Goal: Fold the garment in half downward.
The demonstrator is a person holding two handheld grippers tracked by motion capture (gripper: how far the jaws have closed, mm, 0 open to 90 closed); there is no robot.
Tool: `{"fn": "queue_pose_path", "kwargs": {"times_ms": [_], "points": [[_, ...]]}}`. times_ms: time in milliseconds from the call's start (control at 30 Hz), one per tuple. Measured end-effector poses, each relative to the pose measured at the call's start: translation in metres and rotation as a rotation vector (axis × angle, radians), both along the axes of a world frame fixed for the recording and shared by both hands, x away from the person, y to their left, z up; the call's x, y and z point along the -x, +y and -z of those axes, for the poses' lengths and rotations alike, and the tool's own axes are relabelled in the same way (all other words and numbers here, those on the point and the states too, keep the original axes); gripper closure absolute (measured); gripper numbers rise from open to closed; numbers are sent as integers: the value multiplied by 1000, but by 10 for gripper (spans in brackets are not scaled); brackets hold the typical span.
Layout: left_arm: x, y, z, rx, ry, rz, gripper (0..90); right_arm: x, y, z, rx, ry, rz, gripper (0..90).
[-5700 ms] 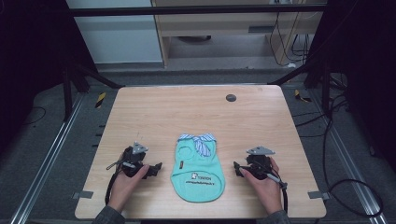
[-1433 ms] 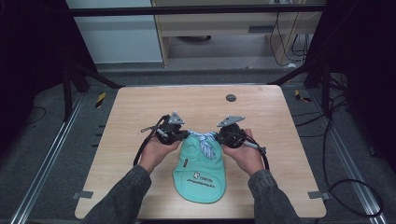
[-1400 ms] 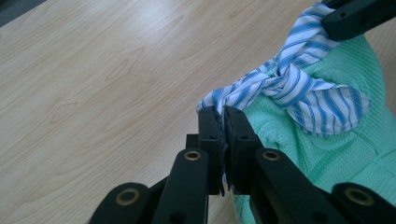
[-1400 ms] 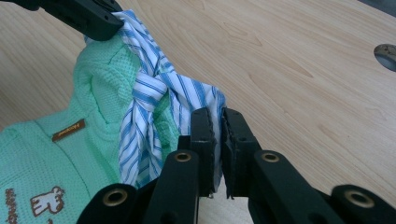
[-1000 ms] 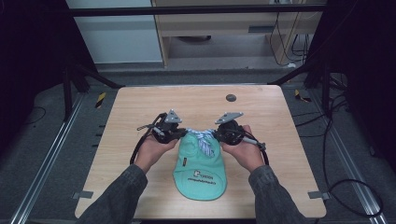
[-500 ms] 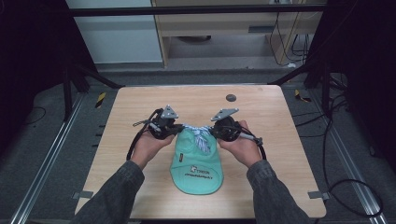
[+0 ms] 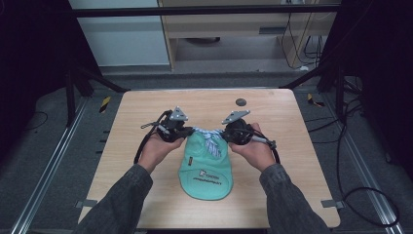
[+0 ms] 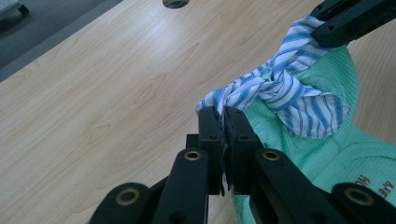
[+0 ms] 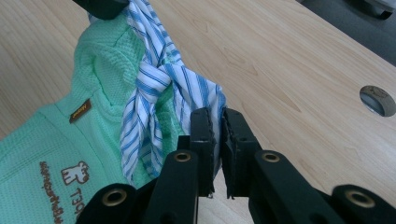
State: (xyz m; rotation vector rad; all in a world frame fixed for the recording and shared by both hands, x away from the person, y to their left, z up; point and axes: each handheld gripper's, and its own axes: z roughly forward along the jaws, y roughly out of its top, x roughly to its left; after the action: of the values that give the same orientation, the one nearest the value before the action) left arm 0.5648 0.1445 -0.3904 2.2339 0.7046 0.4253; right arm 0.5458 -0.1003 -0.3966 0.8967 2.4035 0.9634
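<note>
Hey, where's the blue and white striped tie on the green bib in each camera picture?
High view: striped tie, centre, between both grippers.
Left gripper view: right of centre, running up from the near jaws.
Right gripper view: left of centre.
Shared landmark: the round hole in the table.

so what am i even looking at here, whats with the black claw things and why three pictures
A person sits at a wooden table holding a hand tool in each hand; each tool ends in two black jaws. The high view looks down from above. The other two pictures come from small cameras riding on each tool, looking along its jaws. On the table lies a green bib with striped blue-and-white ties. The left gripper is shut on one tie end, the right gripper on the other, holding the bib's top edge between them. A small round hole sits near the table's far edge.
</note>
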Motion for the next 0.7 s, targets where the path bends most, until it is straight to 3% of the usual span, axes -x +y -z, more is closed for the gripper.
{"fn": "queue_pose_path", "kwargs": {"times_ms": [233,533,700], "points": [[-5,2,-10,4,-10,-5,866,-6,3,-11,10,-15,-7,833],[-7,6,-11,7,-7,-13,866,-13,6,-14,30,-2,-13,842],[-13,7,-16,18,-12,-18,866,-16,8,-20,33,-20,-15,841]]}}
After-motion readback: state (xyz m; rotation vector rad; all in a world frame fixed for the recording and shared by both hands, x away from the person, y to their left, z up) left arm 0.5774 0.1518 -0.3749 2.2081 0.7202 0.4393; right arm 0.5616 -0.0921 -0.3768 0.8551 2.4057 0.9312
